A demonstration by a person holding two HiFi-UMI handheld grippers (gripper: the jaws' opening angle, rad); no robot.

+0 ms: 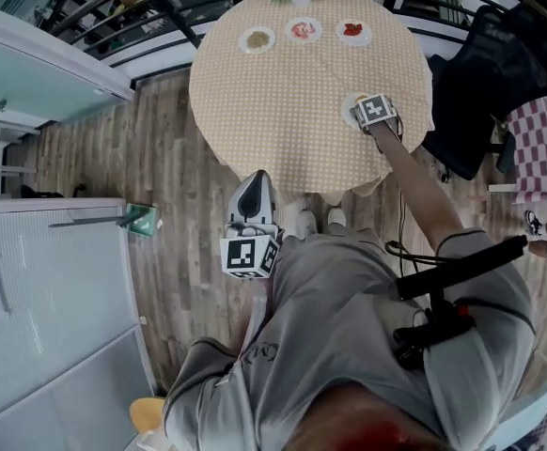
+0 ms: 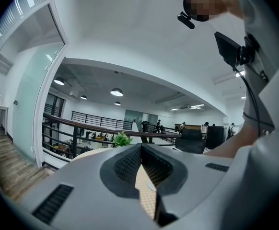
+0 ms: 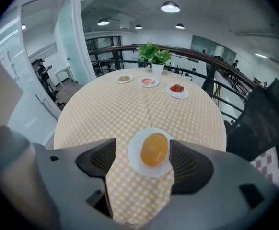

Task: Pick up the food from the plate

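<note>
Two grippers are in view, each held by a person standing at the near edge of a round desk [image 1: 292, 101] covered with a yellow checked cloth.

Left gripper [image 1: 255, 181]: held close to the person's body, above the wooden floor [image 1: 170, 177], short of the desk edge. In the left gripper view its jaws meet at the tips, with only a thin slit behind them. Nothing is held.

Right gripper [image 3: 143, 145]: extended on an outstretched arm over the near right part of the desk. Its jaws stand wide apart. A white plate [image 3: 134, 153] lies on the cloth between and below them. On the plate rests a rounded orange-yellow food piece [image 3: 154, 149], set between the two pads and closer to the right-hand pad. Contact between pad and food cannot be confirmed.

Far side of the desk: three small plates in a row, holding brownish [image 3: 124, 79], pink [image 3: 148, 82] and red [image 3: 178, 90] food. A potted green plant [image 3: 154, 55] stands just behind them at the rim.
</note>
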